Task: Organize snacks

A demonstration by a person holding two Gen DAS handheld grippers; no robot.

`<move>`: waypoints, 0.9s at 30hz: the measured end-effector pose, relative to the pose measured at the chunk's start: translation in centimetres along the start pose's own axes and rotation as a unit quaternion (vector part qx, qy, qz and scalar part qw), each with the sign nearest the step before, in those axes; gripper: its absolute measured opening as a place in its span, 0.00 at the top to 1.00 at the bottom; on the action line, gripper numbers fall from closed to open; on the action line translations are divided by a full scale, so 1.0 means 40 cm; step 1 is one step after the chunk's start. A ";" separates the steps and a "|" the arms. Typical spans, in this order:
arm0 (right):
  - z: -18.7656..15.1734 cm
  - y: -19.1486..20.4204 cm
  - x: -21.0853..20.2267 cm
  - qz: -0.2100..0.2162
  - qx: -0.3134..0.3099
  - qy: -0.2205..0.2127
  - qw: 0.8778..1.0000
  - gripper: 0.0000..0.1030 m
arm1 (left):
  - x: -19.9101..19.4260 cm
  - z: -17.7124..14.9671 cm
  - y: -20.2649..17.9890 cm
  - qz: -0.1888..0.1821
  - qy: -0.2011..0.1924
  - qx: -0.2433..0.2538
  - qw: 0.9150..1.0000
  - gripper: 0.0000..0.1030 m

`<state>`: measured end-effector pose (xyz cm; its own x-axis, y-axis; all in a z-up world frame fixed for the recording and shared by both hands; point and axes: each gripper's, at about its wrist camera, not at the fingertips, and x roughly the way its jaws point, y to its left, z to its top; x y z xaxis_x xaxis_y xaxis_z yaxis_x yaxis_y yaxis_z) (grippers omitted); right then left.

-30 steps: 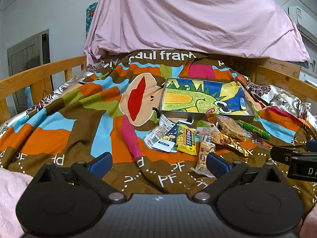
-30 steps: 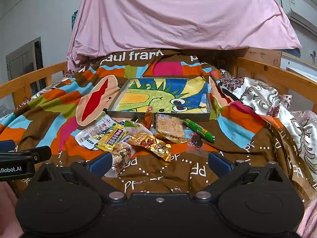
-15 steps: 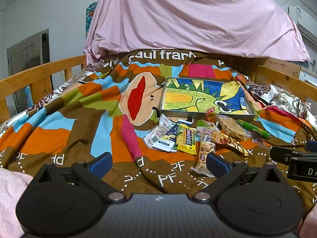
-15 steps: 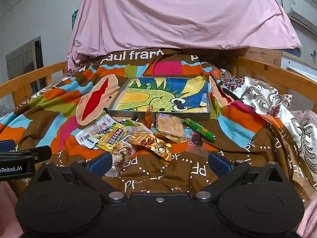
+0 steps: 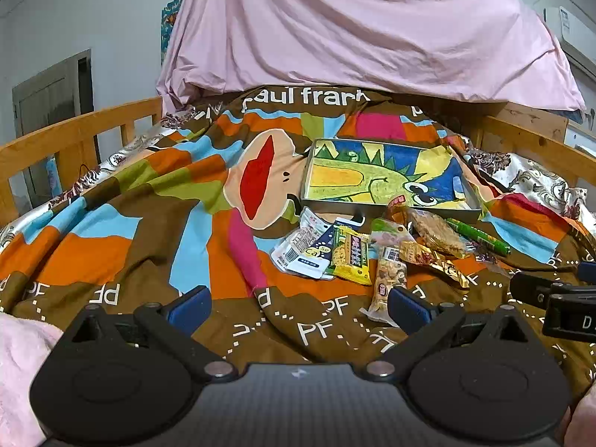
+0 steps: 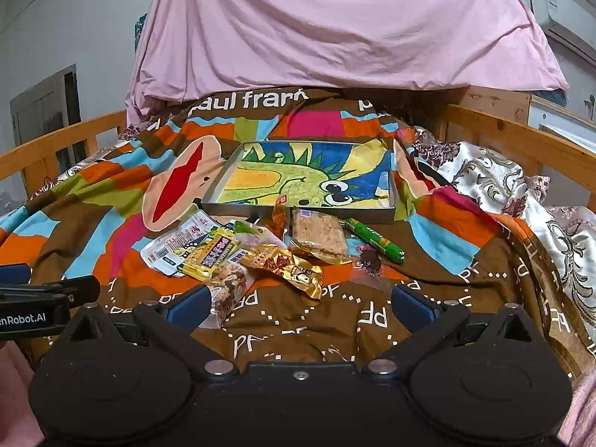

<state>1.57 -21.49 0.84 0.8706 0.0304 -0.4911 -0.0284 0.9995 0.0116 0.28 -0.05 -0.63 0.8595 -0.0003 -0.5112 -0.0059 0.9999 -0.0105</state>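
Note:
A heap of snack packets lies on the bright blanket in front of a shallow metal tray (image 5: 472, 195) (image 6: 223, 180) with a green cartoon picture inside. The heap holds a white packet (image 5: 298, 246) (image 6: 167, 247), a yellow packet (image 5: 352, 257) (image 6: 212, 251), a gold packet (image 5: 436, 260) (image 6: 287, 266), a rice bar (image 5: 437, 229) (image 6: 318, 232), a nut bar (image 5: 389, 279) (image 6: 227, 290) and a green stick (image 5: 480, 236) (image 6: 374, 238). My left gripper (image 5: 298, 303) and right gripper (image 6: 298, 301) are open and empty, held side by side before the heap.
A pink sheet (image 5: 354, 29) (image 6: 335, 26) drapes over something behind the tray. Wooden bed rails run along the left (image 5: 74, 130) (image 6: 56, 141) and right (image 5: 540, 149) (image 6: 521, 138). A flowered satin cloth (image 6: 503, 186) lies at the right.

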 end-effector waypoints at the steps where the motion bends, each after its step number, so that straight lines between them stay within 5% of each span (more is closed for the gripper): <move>1: -0.001 0.000 -0.001 0.000 0.000 0.001 1.000 0.00 | 0.001 0.000 0.000 -0.001 0.002 0.000 1.000 0.00; 27: 0.013 -0.028 0.080 -0.006 0.043 0.096 0.994 0.00 | 0.074 0.038 -0.009 -0.036 0.070 0.001 0.997 0.00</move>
<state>4.64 -22.51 -0.29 0.7607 0.0248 -0.6486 0.0315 0.9967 0.0751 3.61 -0.40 -0.82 0.7783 -0.0729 -0.6237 0.0541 0.9973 -0.0491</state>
